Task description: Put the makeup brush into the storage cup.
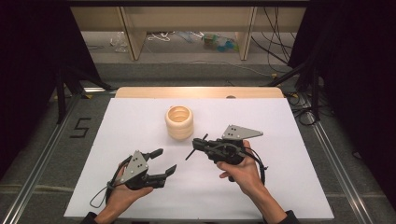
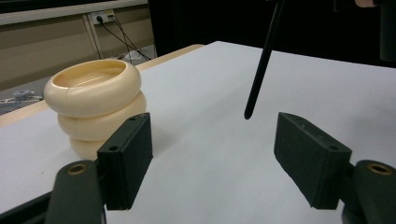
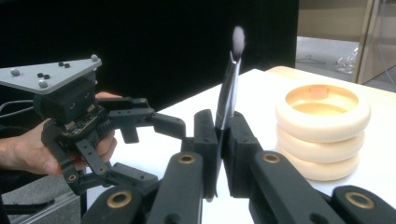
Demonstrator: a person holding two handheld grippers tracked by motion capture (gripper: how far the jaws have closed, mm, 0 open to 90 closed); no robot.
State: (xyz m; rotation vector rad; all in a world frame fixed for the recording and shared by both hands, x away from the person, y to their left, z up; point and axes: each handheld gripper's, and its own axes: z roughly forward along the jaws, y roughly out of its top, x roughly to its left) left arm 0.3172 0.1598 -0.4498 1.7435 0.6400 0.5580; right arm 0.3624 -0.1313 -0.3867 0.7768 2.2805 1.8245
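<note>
Two grippers are in my hands over the white table (image 1: 261, 196). My right gripper (image 1: 198, 145) has its jaws pressed together on a slim black brush (image 3: 227, 100), pinching it partway along the handle. In the right gripper view the brush's long axis runs nearly upright between the pads, leaning slightly, with the soft pale bristle tip at the top and the handle end passing down between the jaws. In the high view the brush lies aslant across the gripper's nose, its bare handle end pointing down toward the table on my left side. My left gripper (image 1: 166, 161) has its jaws spread wide with nothing between them; the handle end hangs above the table just ahead of it. A stack of cream rings (image 1: 179, 122) stands on the table beyond both grippers, apart from the brush.
</note>
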